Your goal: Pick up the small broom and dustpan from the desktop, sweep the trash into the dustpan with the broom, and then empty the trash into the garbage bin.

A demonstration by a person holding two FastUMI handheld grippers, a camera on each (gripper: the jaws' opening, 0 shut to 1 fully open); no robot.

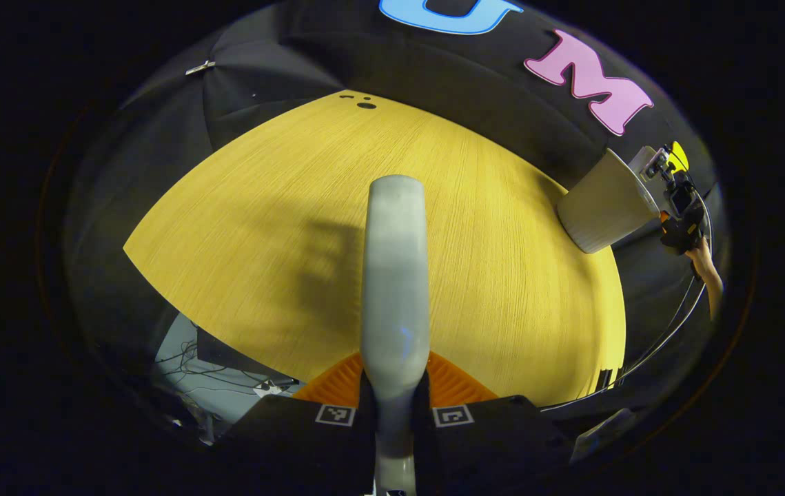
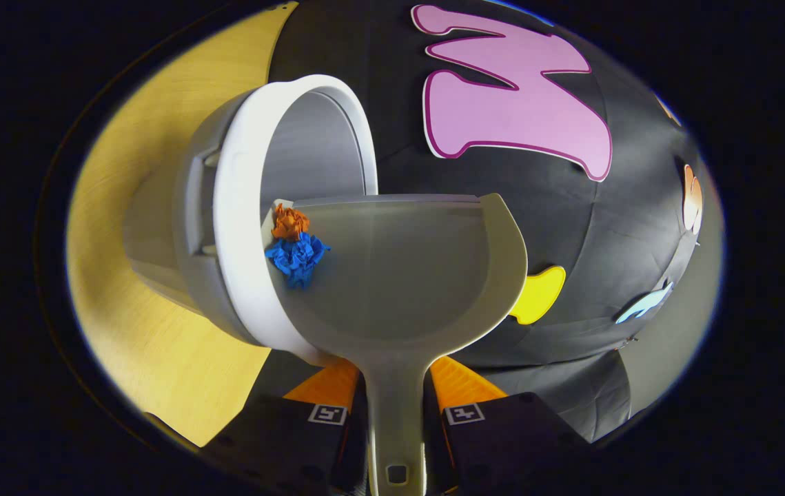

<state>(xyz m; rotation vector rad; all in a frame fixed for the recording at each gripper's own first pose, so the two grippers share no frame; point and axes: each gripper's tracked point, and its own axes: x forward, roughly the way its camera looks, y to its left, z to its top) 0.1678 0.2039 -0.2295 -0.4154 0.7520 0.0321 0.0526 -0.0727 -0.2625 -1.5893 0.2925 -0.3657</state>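
Between the fingers of the left gripper [image 1: 393,403], in the left gripper view, a long pale grey plastic broom handle [image 1: 394,275] is being clamped on both sides and is pointing forward over the yellow wood-grain desktop [image 1: 261,227]; its brush end is not visible. Far to the right of that view, the pale grey tapered garbage bin [image 1: 602,207] is standing at the desktop's edge, with the other gripper and the holding hand [image 1: 680,234] hovering just beside its rim. At the bottom of the right gripper view, the right gripper [image 2: 395,413] is pinching the stem of the pale grey scoop-shaped plastic dustpan [image 2: 399,275] between both fingers. The dustpan's front lip is lying against the white rim of the garbage bin [image 2: 233,207], whose opening is facing the camera. A crumpled orange paper scrap [image 2: 289,222] and a crumpled blue paper scrap [image 2: 296,257], touching each other, are sitting on the dustpan's left edge, right at the bin's rim.
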